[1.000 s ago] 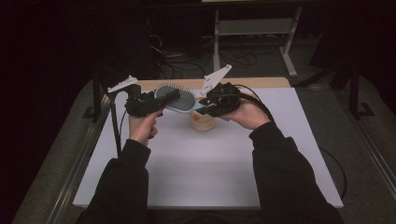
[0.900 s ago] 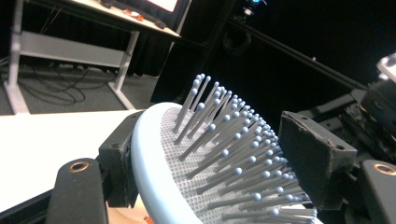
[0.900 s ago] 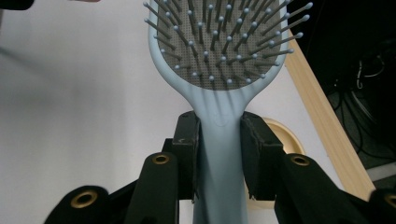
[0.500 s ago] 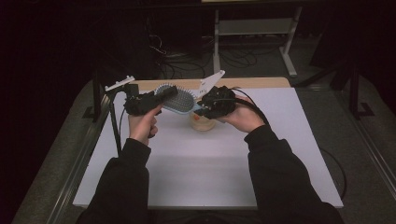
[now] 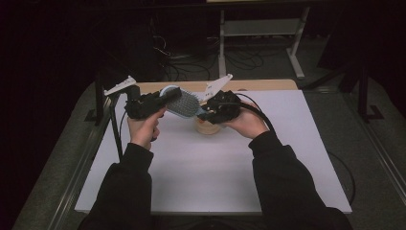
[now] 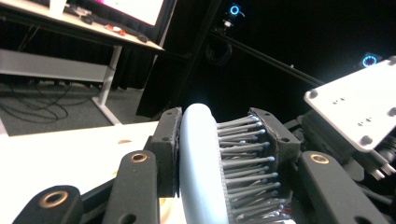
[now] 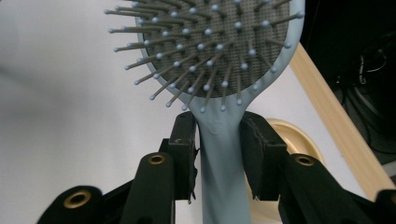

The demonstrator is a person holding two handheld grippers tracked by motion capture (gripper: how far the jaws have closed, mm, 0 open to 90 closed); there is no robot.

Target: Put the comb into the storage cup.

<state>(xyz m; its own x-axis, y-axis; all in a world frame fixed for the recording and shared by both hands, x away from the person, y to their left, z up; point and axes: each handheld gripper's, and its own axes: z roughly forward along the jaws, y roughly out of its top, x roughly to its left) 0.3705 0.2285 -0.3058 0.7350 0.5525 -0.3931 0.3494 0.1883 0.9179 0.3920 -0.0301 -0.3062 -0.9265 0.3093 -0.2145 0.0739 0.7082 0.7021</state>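
A pale blue hairbrush [image 5: 184,103] with grey bristles hangs above the table between my two grippers. My left gripper [image 5: 163,100] is shut on the brush head [image 6: 201,158]: one pad lies on its smooth back and the other presses into the bristles, the jaws having just closed. My right gripper [image 5: 205,112] is shut on the brush's handle [image 7: 219,140] just below the head, both pads against its neck, its jaws having eased very slightly. The bristles [image 7: 210,46] face the right gripper's camera.
A small tan bowl [image 5: 208,127] stands on the white table [image 5: 215,172] under my right gripper, its rim [image 7: 294,135] behind the jaws. A wooden strip [image 5: 258,85] runs along the table's far edge. Desk legs and cables lie on the floor beyond.
My left gripper's jaws have closed onto the brush head. Both hands have stayed nearly where they were, with the brush still held between them above the bowl.
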